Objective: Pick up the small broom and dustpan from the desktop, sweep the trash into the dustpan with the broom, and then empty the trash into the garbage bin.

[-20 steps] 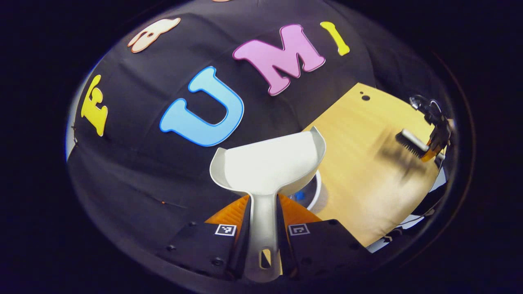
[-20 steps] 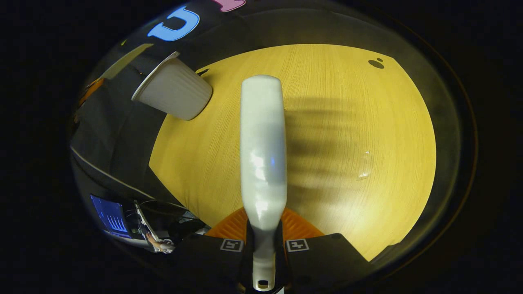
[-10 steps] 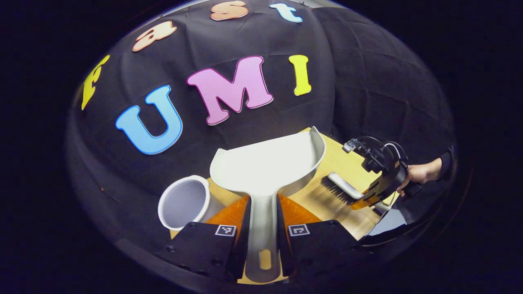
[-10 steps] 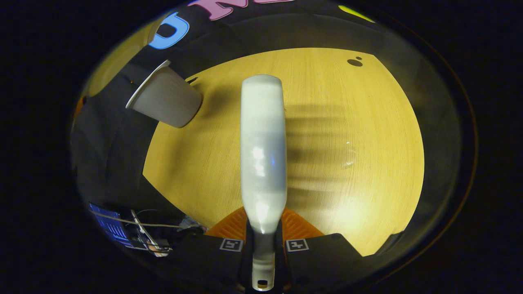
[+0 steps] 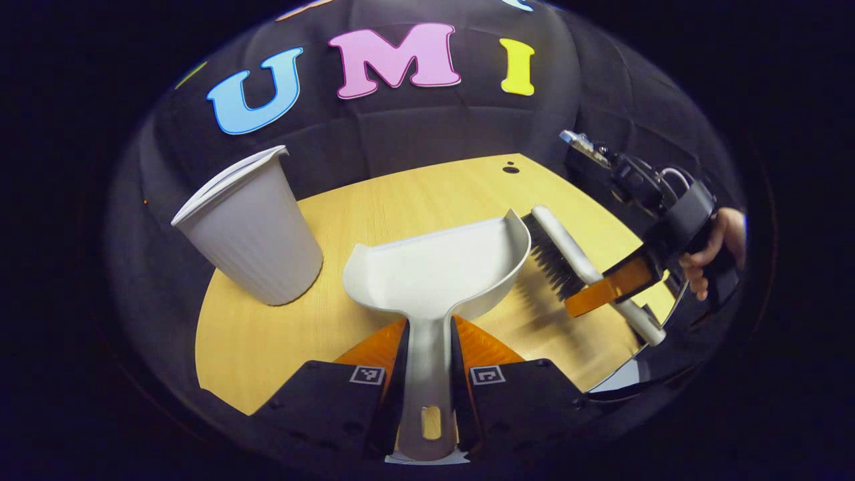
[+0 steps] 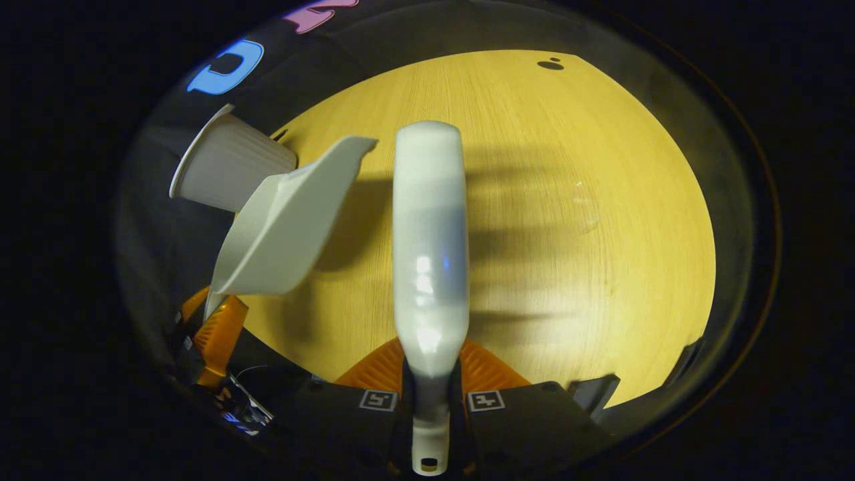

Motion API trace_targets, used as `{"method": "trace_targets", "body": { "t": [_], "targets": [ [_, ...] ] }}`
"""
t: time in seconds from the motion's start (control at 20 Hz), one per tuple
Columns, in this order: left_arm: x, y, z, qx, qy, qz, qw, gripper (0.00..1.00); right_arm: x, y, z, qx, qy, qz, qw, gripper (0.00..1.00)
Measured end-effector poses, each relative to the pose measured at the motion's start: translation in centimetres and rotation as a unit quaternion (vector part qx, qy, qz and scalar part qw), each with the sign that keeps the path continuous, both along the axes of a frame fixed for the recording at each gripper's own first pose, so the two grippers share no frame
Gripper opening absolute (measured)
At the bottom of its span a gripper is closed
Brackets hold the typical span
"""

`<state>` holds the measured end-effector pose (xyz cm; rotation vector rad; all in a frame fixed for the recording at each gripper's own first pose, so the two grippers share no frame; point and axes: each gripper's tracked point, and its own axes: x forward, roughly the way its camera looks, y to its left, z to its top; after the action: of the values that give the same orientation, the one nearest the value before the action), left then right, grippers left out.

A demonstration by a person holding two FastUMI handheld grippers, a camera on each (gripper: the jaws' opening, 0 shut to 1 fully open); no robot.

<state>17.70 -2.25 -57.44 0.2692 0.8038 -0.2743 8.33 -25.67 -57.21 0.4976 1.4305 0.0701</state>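
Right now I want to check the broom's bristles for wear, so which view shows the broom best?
The left gripper view: the broom appears side-on, dark bristles and pale back both visible, held by the right gripper beside the dustpan. The right gripper view looks along the broom's back, hiding the bristles.

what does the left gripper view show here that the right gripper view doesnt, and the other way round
Left gripper view alone: the hollow inside of the dustpan, the broom's dark bristles, the right gripper clamped on the broom handle, and the hand holding that gripper.

Right gripper view alone: the broom's smooth white back seen end-on, the dustpan's underside, and a faint glint on the desktop; what it is cannot be told.

Both share: the desktop, the white garbage bin, the dustpan, the broom, and the small dark mark near the far edge.
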Motion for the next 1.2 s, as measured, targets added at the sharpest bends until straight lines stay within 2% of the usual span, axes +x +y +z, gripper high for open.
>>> {"method": "trace_targets", "body": {
  "t": [0.05, 0.1, 0.15, 0.2, 0.35, 0.4, 0.5, 0.6, 0.65, 0.7, 0.75, 0.8, 0.9, 1.05, 1.1, 1.15, 1.2],
  "targets": [
    [-0.3, 0.4, -0.6, 0.006, 0.002, 0.006, 1.0, 0.3, -0.2, -0.1, -0.7, -0.007, 0.007, 0.005, 1.0, 0.24],
    [-0.4, 0.5, -1.2, 0.007, 0.004, 0.013, 1.0, 0.31, -0.4, 0.1, -1.2, -0.011, 0.013, 0.007, 1.0, 0.28],
    [-0.6, 0.5, -2.0, 0.005, 0.005, 0.02, 1.0, 0.3, -0.4, 0.3, -1.7, -0.012, 0.019, 0.007, 1.0, 0.19],
    [-0.6, 0.5, -2.4, 0.007, 0.006, 0.022, 1.0, 0.3, -0.4, 0.6, -2.0, -0.012, 0.025, 0.008, 1.0, 0.24],
    [-0.6, 0.8, -3.6, 0.008, 0.015, 0.032, 0.999, 0.3, -0.2, 0.8, -3.6, -0.017, 0.041, 0.018, 0.999, 0.24],
    [-0.6, 0.8, -4.3, 0.004, 0.022, 0.038, 0.999, 0.3, -0.3, 1.1, -3.6, -0.02, 0.043, 0.021, 0.999, 0.28],
    [-0.5, 0.8, -4.8, 0.004, 0.033, 0.052, 0.998, 0.3, -0.3, 1.2, -3.6, -0.022, 0.051, 0.028, 0.998, 0.24],
    [-0.5, 0.8, -4.8, 0.026, 0.045, 0.053, 0.997, 0.3, -0.5, 1.3, -4.0, -0.021, 0.06, 0.038, 0.997, 0.24],
    [-0.4, 0.7, -4.7, 0.033, 0.053, 0.051, 0.997, 0.3, -0.5, 1.1, -4.2, -0.023, 0.061, 0.042, 0.997, 0.2],
    [-0.3, 0.6, -4.7, 0.038, 0.063, 0.052, 0.996, 0.3, -0.2, 1.0, -4.3, -0.025, 0.059, 0.041, 0.997, 0.29],
    [-0.2, 0.6, -4.8, 0.04, 0.075, 0.057, 0.995, 0.3, -0.1, 1.0, -4.4, -0.024, 0.059, 0.036, 0.997, 0.24],
    [-0.2, 0.4, -5.3, 0.039, 0.096, 0.064, 0.993, 0.3, -0.1, 1.0, -4.4, -0.019, 0.062, 0.03, 0.997, 0.26],
    [-0.9, 0.2, -6.2, 0.023, 0.138, 0.077, 0.987, 0.31, 0.2, 1.2, -4.0, -0.012, 0.058, 0.014, 0.998, 0.3],
    [-1.5, -0.8, -6.0, -0.027, 0.164, 0.088, 0.982, 0.34, 1.1, 0.3, -2.7, -0.013, 0.038, -0.001, 0.999, 0.32],
    [-1.6, -1.2, -5.8, -0.035, 0.169, 0.09, 0.981, 0.47, 1.2, -0.1, -2.1, -0.016, 0.029, -0.001, 0.999, 0.46],
    [-1.6, -1.1, -5.2, -0.035, 0.167, 0.093, 0.981, 0.54, 1.5, -0.6, -1.5, -0.02, 0.018, -0.002, 1.0, 0.52],
    [-1.7, -0.9, -4.3, -0.036, 0.164, 0.094, 0.981, 0.64, 1.9, -0.8, -0.8, -0.023, 0.006, -0.002, 1.0, 0.5]
  ]
}}
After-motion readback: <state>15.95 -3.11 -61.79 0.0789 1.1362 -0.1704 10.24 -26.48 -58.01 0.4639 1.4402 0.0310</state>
